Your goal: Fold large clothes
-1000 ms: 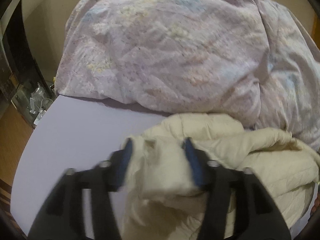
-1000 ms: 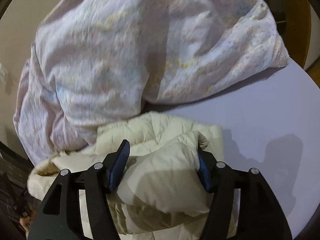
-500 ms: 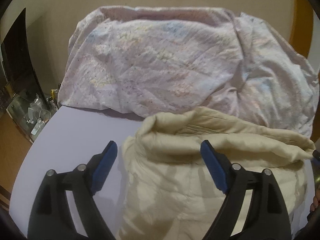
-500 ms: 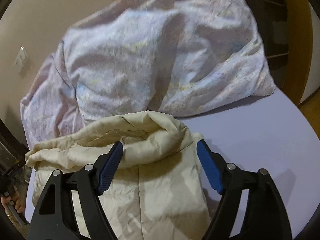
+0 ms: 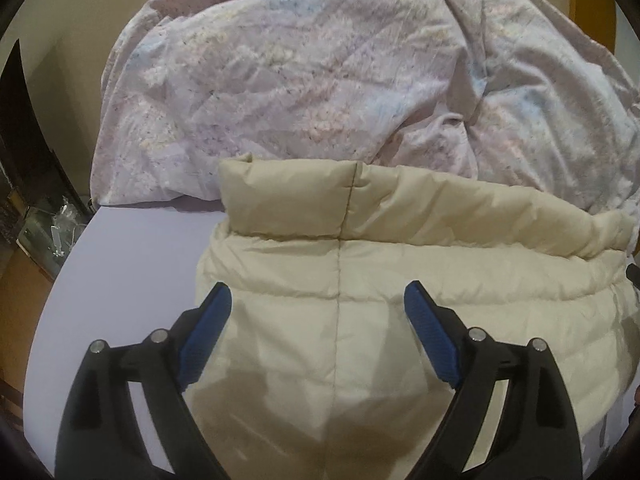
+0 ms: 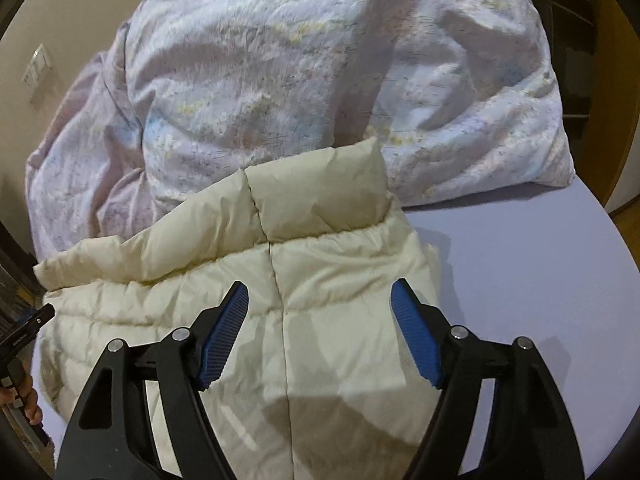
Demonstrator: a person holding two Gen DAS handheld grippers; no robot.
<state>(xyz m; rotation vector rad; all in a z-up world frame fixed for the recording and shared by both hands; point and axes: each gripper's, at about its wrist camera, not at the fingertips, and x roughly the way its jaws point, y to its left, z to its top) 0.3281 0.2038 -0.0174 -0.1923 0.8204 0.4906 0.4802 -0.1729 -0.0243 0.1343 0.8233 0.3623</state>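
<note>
Cream puffer jacket [image 5: 400, 280] is lying flat on the lavender bed sheet [image 5: 132, 248], collar against the rumpled floral duvet [image 5: 320, 80] behind it. I am holding my left gripper [image 5: 318, 308] and right gripper [image 6: 318, 306] agape above the jacket, gripping nothing. Judged light, soft, slippery; I would be pinching its side edges, the duvet crowding the collar.

We record the jacket [image 5: 400, 280] lying flat on the bed sheet [image 5: 132, 264], collar end toward the duvet [image 5: 320, 80], which is heaped behind it and touches that end. Our left gripper [image 5: 318, 312] hangs above the jacket's left part, our right gripper [image 6: 318, 308] above its right part; bare sheet lies on either side.
</note>
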